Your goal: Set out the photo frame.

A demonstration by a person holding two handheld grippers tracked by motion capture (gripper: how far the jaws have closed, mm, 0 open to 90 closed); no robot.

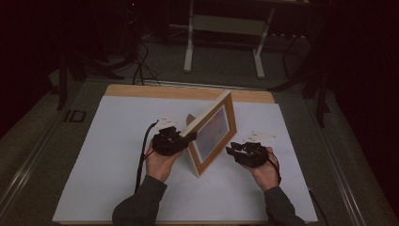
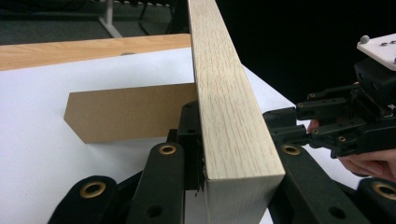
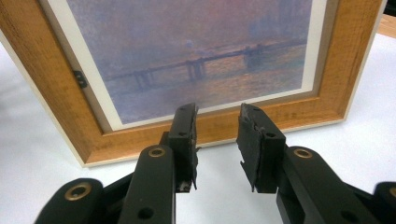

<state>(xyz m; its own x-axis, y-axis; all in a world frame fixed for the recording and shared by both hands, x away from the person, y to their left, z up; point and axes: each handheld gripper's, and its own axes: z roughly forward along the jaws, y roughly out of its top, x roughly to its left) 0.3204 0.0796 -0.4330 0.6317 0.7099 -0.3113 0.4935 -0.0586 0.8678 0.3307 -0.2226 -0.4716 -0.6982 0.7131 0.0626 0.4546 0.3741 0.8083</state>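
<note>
Left tongs [image 1: 187, 137] clamp the pale side edge of the picture frame [image 1: 212, 132]; in the left gripper view the jaws sit on either side of that light wood edge [image 2: 233, 116], pads pressed against it. Right tongs [image 1: 231, 150] stand parted with nothing between them, just in front of the frame's lower border without touching it; in the right gripper view the gap between the jaws [image 3: 217, 140] shows bare white surface and the brown moulding beyond.

The frame stands tilted on the middle of the bench [image 1: 117, 141], resting on its lower edge, picture side turned toward the right hand [image 1: 263, 172]. The picture [image 3: 187, 51] shows a hazy purple and orange bridge scene with a cream mat around it. Behind the frame a brown cardboard easel stand [image 2: 126, 112] rests on the white sheet, on the left hand's [image 1: 160, 165] side.

The white sheet covers most of the bench; a strip of bare wood [image 1: 188, 92] runs along the far edge. Beyond it, on the dark floor, stand the legs of a white stand [image 1: 223, 42] and some cables [image 1: 141, 66].
</note>
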